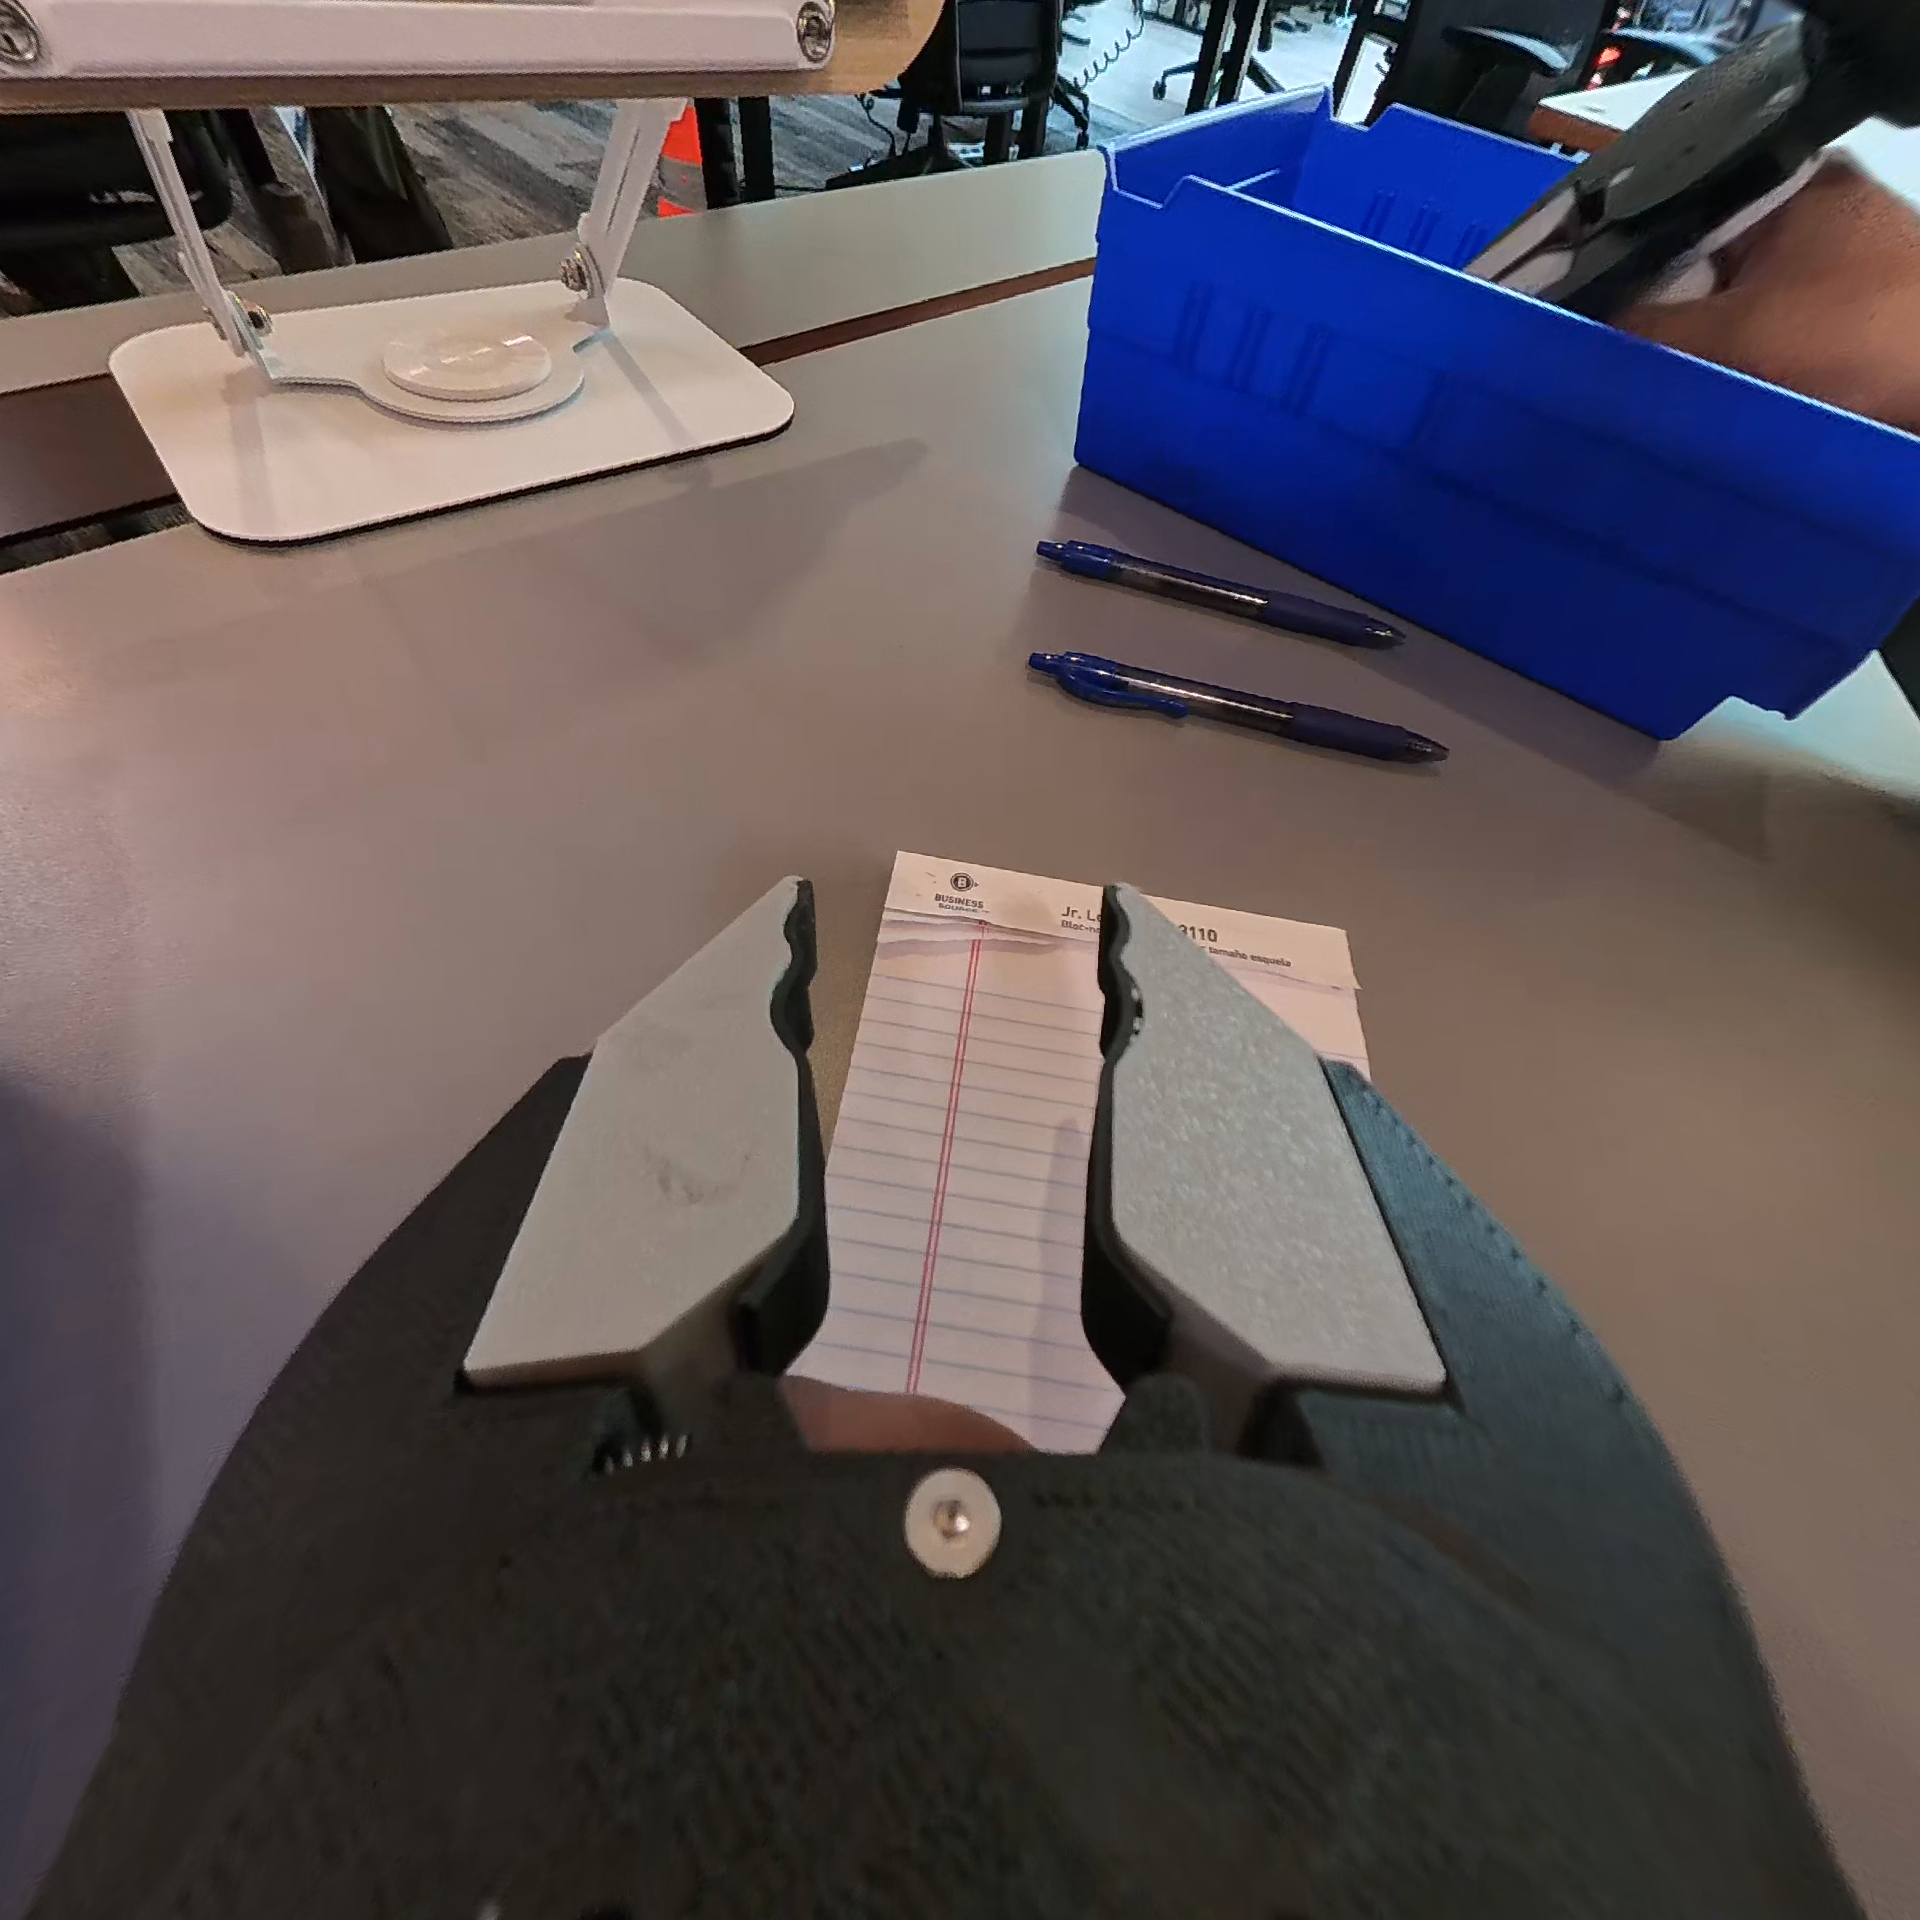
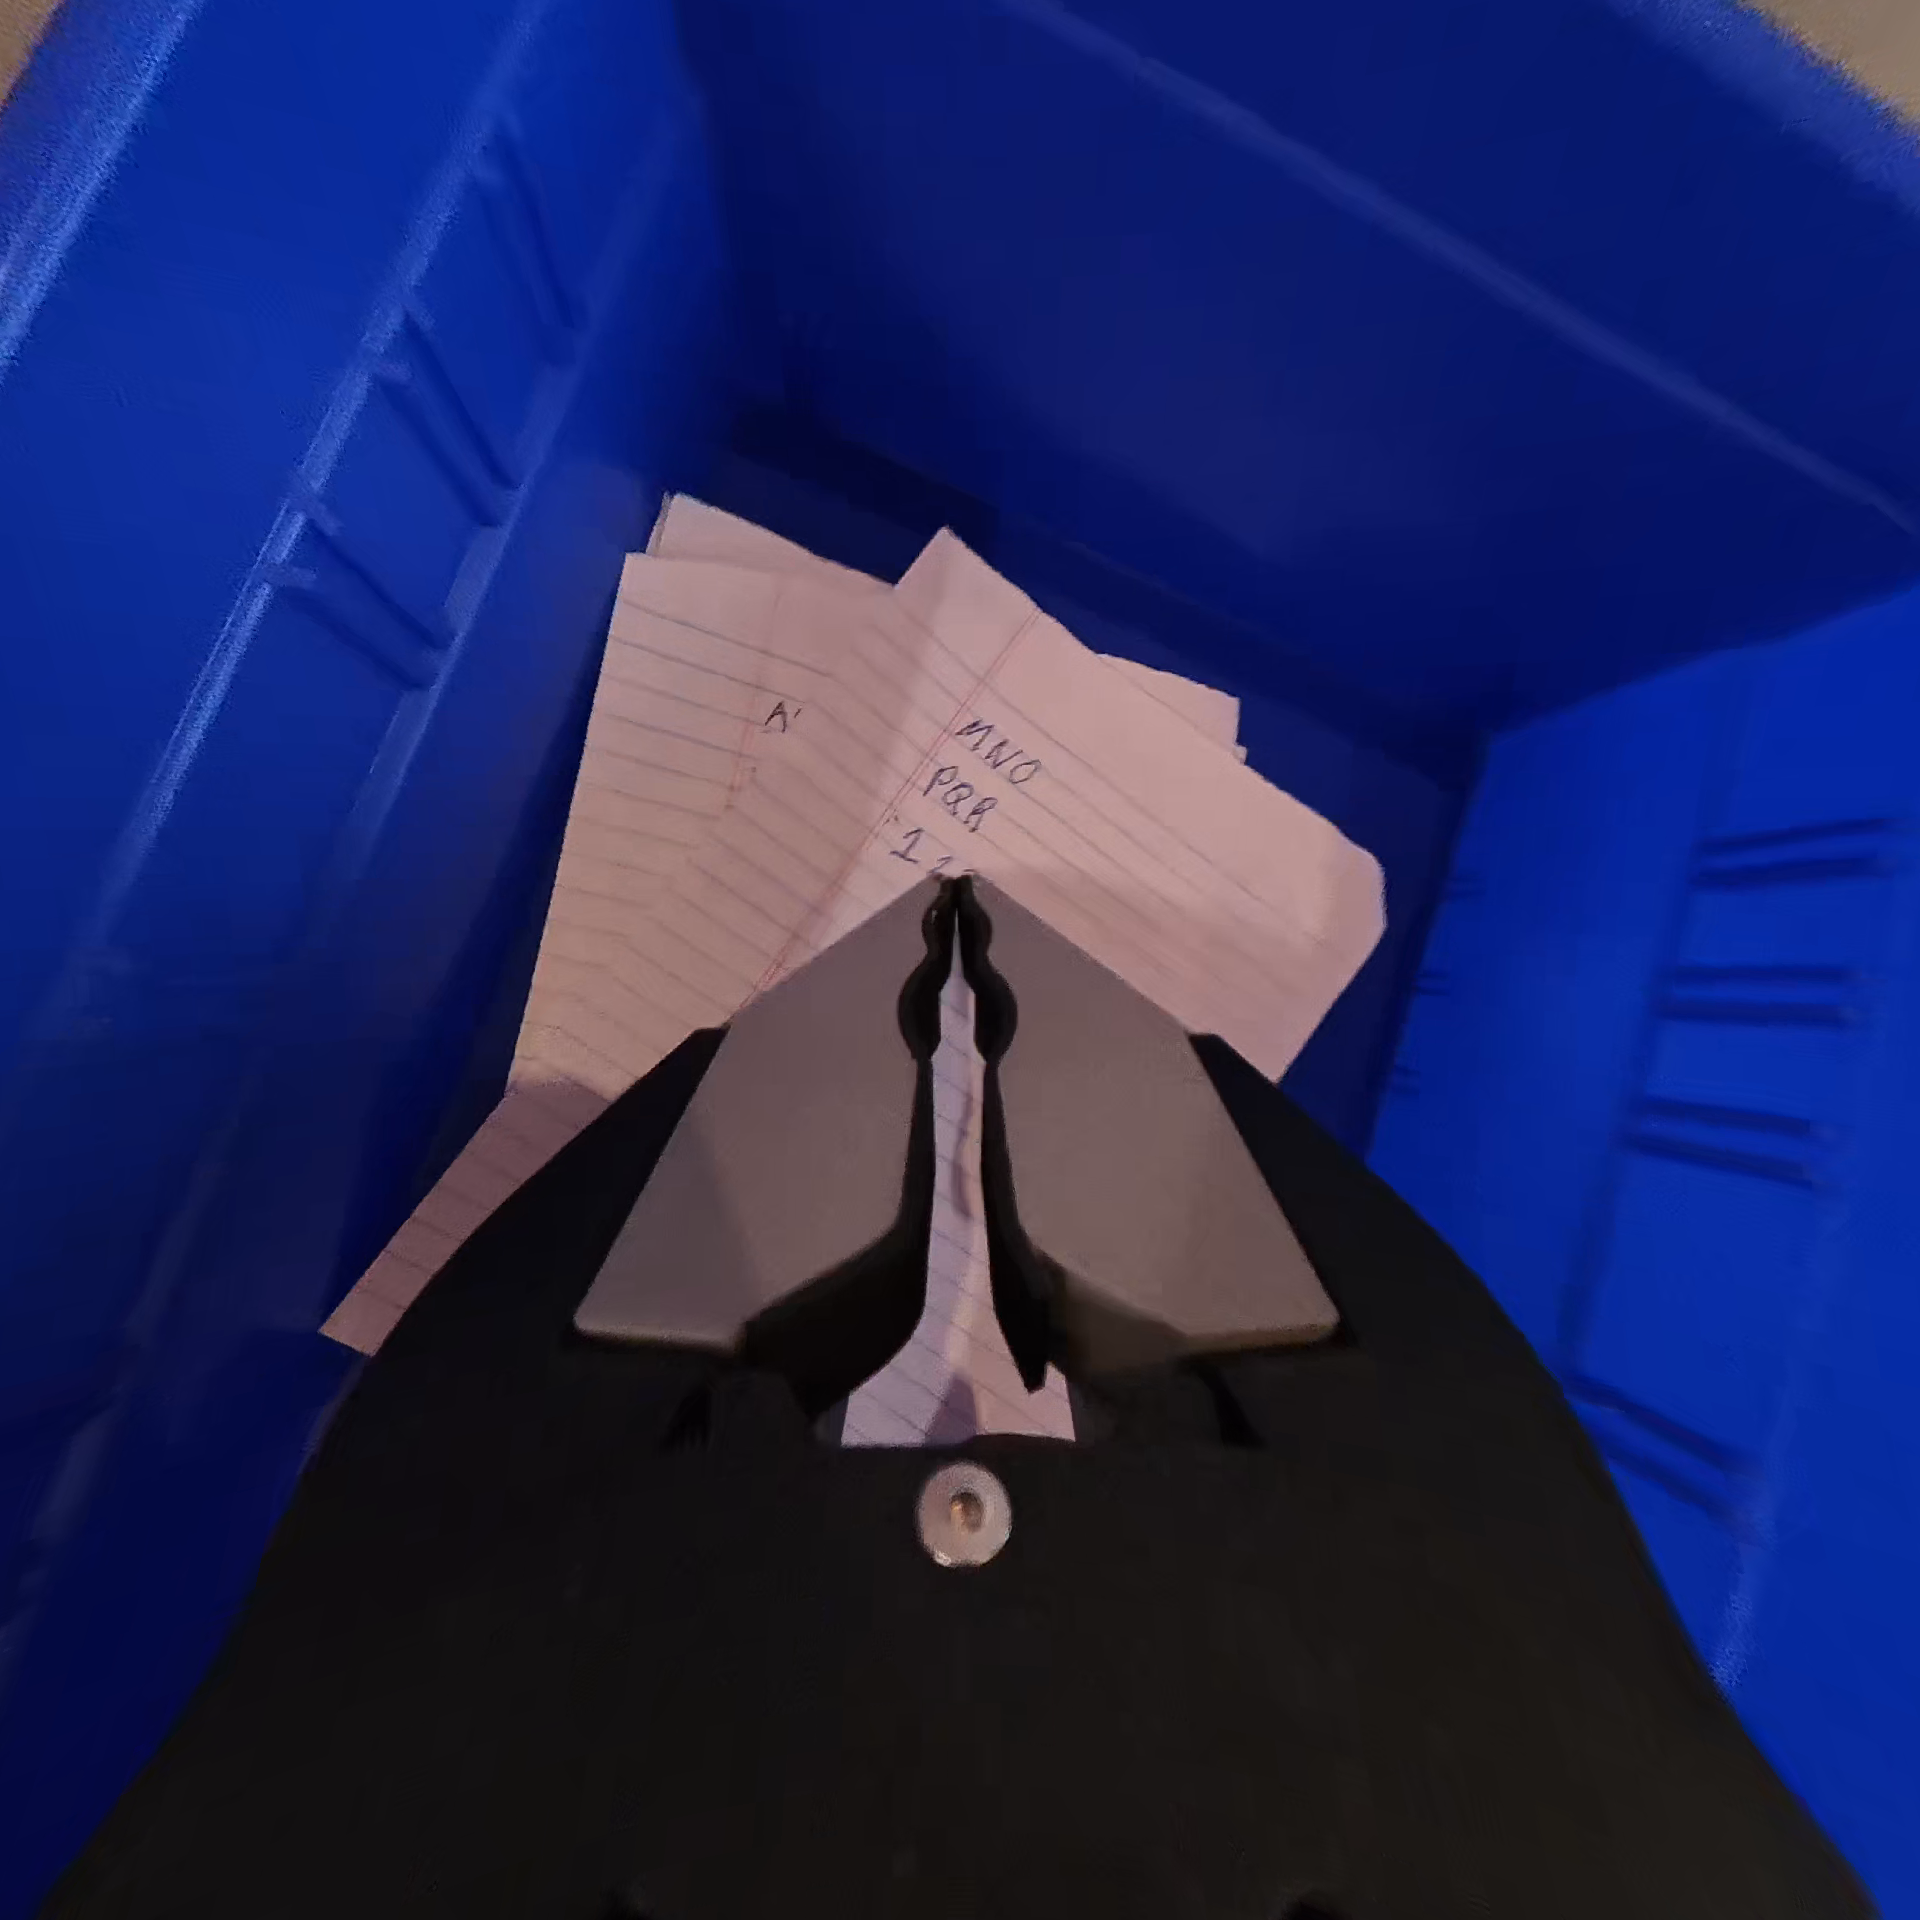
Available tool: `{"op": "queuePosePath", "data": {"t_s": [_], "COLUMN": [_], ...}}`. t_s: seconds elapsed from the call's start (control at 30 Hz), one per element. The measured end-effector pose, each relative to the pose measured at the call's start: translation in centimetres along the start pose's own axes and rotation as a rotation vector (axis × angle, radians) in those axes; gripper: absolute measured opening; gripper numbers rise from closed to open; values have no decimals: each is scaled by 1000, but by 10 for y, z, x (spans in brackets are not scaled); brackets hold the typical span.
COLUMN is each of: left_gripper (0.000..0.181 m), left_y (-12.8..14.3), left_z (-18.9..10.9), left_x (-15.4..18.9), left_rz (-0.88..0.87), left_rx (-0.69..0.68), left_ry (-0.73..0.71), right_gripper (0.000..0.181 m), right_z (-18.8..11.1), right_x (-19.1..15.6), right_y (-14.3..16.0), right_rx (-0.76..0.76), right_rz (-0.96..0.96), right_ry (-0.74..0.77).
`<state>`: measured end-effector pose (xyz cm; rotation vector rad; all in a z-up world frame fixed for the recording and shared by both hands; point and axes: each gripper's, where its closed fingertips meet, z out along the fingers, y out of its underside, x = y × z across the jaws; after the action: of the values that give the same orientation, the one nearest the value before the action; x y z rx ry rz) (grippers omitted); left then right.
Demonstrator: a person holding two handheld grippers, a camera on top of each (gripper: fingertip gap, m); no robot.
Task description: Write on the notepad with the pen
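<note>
Your left gripper (image 1: pixel 956 914) hangs spread above the lined notepad (image 1: pixel 961 1143). Two blue pens (image 1: pixel 1226 701) lie beyond the notepad, beside the blue bin (image 1: pixel 1455 468). Your right gripper (image 2: pixel 956 883) sits inside that bin, pressed together over loose written sheets (image 2: pixel 727 831); whether it pinches one, you cannot tell.

White lined notepad (image 1: pixel 961 1143) lies flat on grey table (image 1: pixel 416 831), top sheet blank; two blue pens (image 1: pixel 1236 701) lie parallel beyond it, apart

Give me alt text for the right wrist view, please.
The right gripper, fingertips together, points down into a blue bin at loose lined sheets on its floor, some handwritten. Whether it pinches a sheet is unclear.
</note>
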<state>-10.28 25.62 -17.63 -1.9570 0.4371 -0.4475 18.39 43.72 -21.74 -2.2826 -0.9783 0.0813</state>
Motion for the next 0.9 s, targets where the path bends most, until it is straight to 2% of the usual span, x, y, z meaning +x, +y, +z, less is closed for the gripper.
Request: {"op": "queuePosePath", "data": {"t_s": [0.17, 0.27, 0.3, 0.33, 0.43, 0.53, 0.6, 0.7, 0.77, 0.9], "left_gripper": [52, 51, 51, 51, 50, 50, 46, 33, 14, 14], "left_y": [-2, -7, -9, -11, -8, 12, 24, 51, 56, 58], "left_z": [-1, -5, -7, -9, -14, -12, -11, -8, -6, -8], "left_x": [-3, -9, -11, -14, -25, -30, -31, -26, -16, -14], "left_rz": [-6, 2, 7, 16, 44, 36, 28, 56, 75, 77], "left_rx": [14, 32, 41, 47, 16, -112, -177, -319, -327, -331], "left_ry": [-16, -45, -58, -74, -134, -134, -120, -72, -25, -23], "right_gripper": [0, 2, 13, 16, 28, 24, 27, 29, 28, 26], "right_z": [-44, -92, -111, -130, -185, -209, -207, -176, -143, -87], "right_x": [39, 51, 51, 47, 7, -73, -137, -210, -238, -268], "right_y": [-21, -38, -44, -49, -67, -80, -82, -69, -54, -22], "right_rx": [233, 455, 528, 589, 685, 649, 596, 444, 325, 125], "right_rz": [165, 259, 283, 295, 238, 82, 4, -36, -38, -6], "right_ry": [120, 122, 119, 109, 67, -65, -254, -460, -493, -509]}}
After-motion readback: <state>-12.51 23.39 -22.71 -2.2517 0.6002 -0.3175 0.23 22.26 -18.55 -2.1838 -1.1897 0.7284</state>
